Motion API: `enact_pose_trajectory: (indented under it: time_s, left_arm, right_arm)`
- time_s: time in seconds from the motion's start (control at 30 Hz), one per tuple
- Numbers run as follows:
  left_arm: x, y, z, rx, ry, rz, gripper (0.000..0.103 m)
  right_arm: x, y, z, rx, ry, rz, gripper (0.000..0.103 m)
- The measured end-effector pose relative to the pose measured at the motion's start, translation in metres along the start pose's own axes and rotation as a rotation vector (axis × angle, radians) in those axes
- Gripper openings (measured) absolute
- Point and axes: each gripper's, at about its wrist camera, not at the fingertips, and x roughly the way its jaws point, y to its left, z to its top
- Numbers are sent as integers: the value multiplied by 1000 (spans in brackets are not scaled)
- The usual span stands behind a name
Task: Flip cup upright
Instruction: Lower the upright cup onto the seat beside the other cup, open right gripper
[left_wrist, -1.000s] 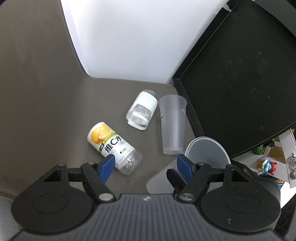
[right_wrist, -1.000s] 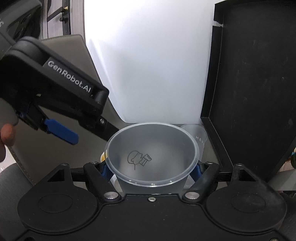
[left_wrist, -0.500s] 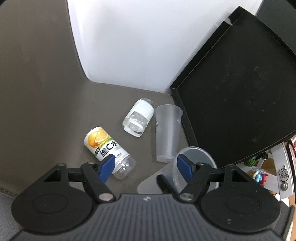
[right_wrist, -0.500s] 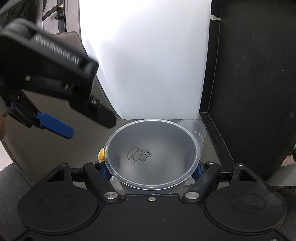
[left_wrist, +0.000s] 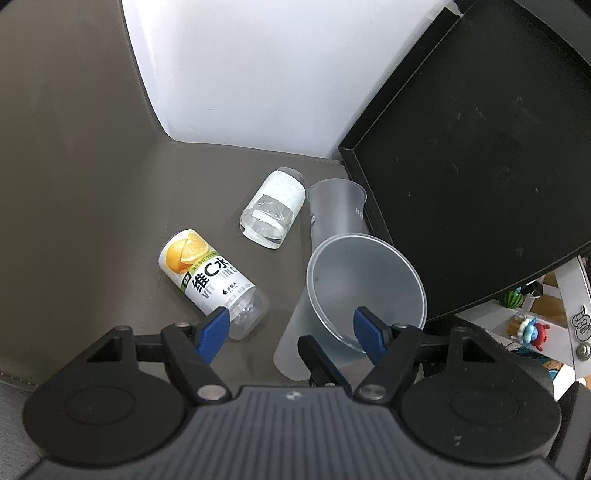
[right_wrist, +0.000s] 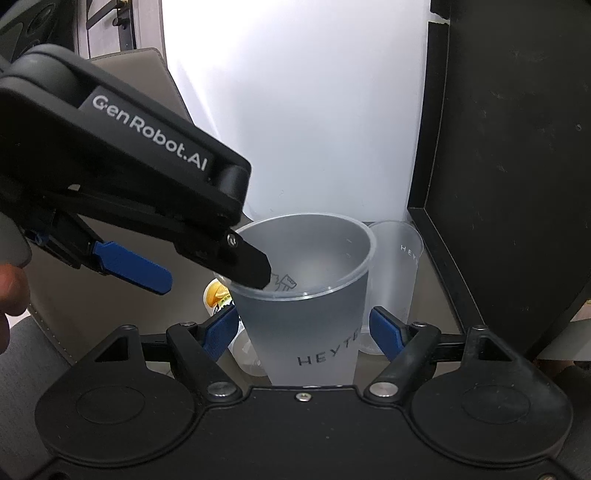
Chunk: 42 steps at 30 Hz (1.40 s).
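A frosted plastic cup (right_wrist: 306, 314) with "HEYTEA" print stands nearly upright, mouth up, between the spread blue pads of my right gripper (right_wrist: 304, 326), which do not press it. In the left wrist view the same cup (left_wrist: 354, 295) tilts with its mouth toward the camera. My left gripper (left_wrist: 291, 328) is open; one finger (right_wrist: 247, 264) reaches over the rim into the cup mouth, the other finger (right_wrist: 133, 267) stays outside to the left.
A second frosted cup (left_wrist: 338, 210) stands upright behind. A clear bottle (left_wrist: 273, 212) and an orange-label drink bottle (left_wrist: 210, 280) lie on the brown table (left_wrist: 92, 221). A black tray (left_wrist: 480, 166) leans at the right. A white wall is behind.
The cup has swung from mouth-toward-the-right-camera to nearly upright. The right gripper's pads have spread off it. The left gripper came in, one finger now inside the rim.
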Motion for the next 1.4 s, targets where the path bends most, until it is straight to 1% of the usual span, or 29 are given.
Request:
enact_pose_trajectory:
  time_s: [0.2, 0.27, 0.4, 0.53, 0.6, 0.63, 0.7, 0.8, 0.87, 0.97, 1.13, 1.23, 1.4]
  left_arm:
    - [-7, -2, 3, 8, -9, 3, 73]
    - [-12, -3, 5, 16, -21, 2, 73]
    - [-25, -4, 5, 24, -46, 3, 73]
    - [-37, 0, 2, 28, -53, 5, 73]
    - [-43, 2, 0, 40, -65, 25, 73]
    - [-46, 2, -2, 47, -71, 35, 73]
    - [-52, 6, -5, 48, -79, 40, 75]
    - [-63, 11, -11, 41, -90, 47, 80]
    - [-69, 14, -15, 36, -100, 64, 82]
    - [-77, 16, -20, 19, -105, 78, 85]
    - [-94, 15, -29, 34, -128, 87, 86]
    - [-101, 15, -34, 41, -134, 102, 91]
    - [-112, 16, -47, 37, -130, 91, 91]
  right_arm:
    - [2, -4, 4, 20, 25, 8, 79]
    - [2, -6, 5, 25, 33, 18, 83]
    - [-2, -5, 8, 36, 40, 36, 85]
    - [-7, -6, 10, 51, 47, 47, 93]
    - [-8, -10, 13, 59, 49, 46, 95]
    - [-9, -12, 13, 69, 49, 48, 98]
    - [-9, -17, 14, 87, 50, 49, 99]
    - [-15, -22, 16, 102, 47, 46, 100]
    - [-20, -23, 18, 107, 43, 43, 103]
    - [-31, -24, 19, 126, 33, 46, 103]
    - [-43, -25, 22, 143, 34, 39, 103]
    - [-52, -25, 23, 145, 31, 42, 103]
    - [-65, -24, 25, 143, 33, 38, 103]
